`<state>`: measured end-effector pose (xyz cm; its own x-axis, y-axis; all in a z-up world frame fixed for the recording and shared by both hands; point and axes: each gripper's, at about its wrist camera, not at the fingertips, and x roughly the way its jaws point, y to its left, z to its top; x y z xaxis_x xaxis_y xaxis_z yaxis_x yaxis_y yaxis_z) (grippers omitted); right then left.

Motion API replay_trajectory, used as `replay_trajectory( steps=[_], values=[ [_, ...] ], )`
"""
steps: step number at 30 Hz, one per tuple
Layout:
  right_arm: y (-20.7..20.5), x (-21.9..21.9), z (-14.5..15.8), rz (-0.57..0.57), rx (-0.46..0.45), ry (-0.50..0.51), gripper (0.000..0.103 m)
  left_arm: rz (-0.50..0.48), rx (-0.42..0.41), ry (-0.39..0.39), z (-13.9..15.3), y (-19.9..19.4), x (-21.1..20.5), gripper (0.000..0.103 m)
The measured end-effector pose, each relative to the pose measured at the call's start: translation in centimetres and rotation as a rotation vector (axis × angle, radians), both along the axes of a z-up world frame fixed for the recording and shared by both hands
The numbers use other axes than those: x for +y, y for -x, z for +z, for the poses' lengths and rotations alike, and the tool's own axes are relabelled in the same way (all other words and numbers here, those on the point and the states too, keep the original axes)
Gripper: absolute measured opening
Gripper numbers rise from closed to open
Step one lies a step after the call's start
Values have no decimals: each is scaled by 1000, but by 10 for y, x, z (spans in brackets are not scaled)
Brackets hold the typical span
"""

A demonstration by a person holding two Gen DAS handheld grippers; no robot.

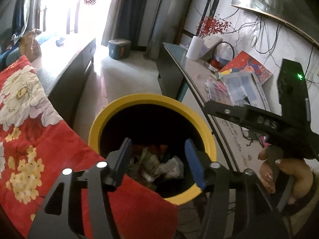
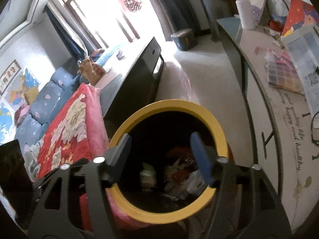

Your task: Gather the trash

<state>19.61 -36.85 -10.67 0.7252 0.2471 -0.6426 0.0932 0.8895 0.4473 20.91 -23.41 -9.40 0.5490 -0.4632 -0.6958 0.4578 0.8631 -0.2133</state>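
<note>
A round bin with a yellow rim (image 1: 111,111) (image 2: 139,111) stands on the floor between a bed and a desk. Crumpled trash (image 1: 159,165) (image 2: 179,171) lies in its dark bottom: wrappers, pale plastic and red scraps. My left gripper (image 1: 157,149) hangs over the bin's mouth, open, with nothing between its blue-padded fingers. My right gripper (image 2: 160,149) also hovers over the opening, open and holding nothing. In the left wrist view the right gripper's black body (image 1: 279,119) and the hand (image 1: 283,171) holding it show at the right.
A red floral blanket (image 1: 30,129) (image 2: 65,123) drapes off the bed right beside the bin's left side. A desk (image 1: 201,67) (image 2: 259,63) on the right carries a white vase, papers and cables. A dark cabinet (image 2: 137,73) stands behind the bin.
</note>
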Motion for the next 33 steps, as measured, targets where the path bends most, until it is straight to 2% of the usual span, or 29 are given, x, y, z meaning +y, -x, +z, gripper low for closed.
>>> replay_trajectory(
  steps=[2,3,5,10,20,26,33],
  values=[
    [5,-1,5,-12,-21,21,74,25,-7,-3,4,0,5,86],
    [9,-2,9,-22,-35,38,77,32,-7,1,5,1,8,92],
    [14,-1,15,-31,-57,59,85,59,-2,10,8,1,16,96],
    [28,6,28,-33,-107,114,92,151,-30,-6,20,7,37,96],
    [58,48,48,13,-221,183,92,262,-121,-36,49,40,80,96],
    [77,81,60,70,-310,238,92,311,-160,-41,59,63,103,97],
    [102,108,68,76,-425,279,92,377,-233,-55,67,93,131,97]
  ],
)
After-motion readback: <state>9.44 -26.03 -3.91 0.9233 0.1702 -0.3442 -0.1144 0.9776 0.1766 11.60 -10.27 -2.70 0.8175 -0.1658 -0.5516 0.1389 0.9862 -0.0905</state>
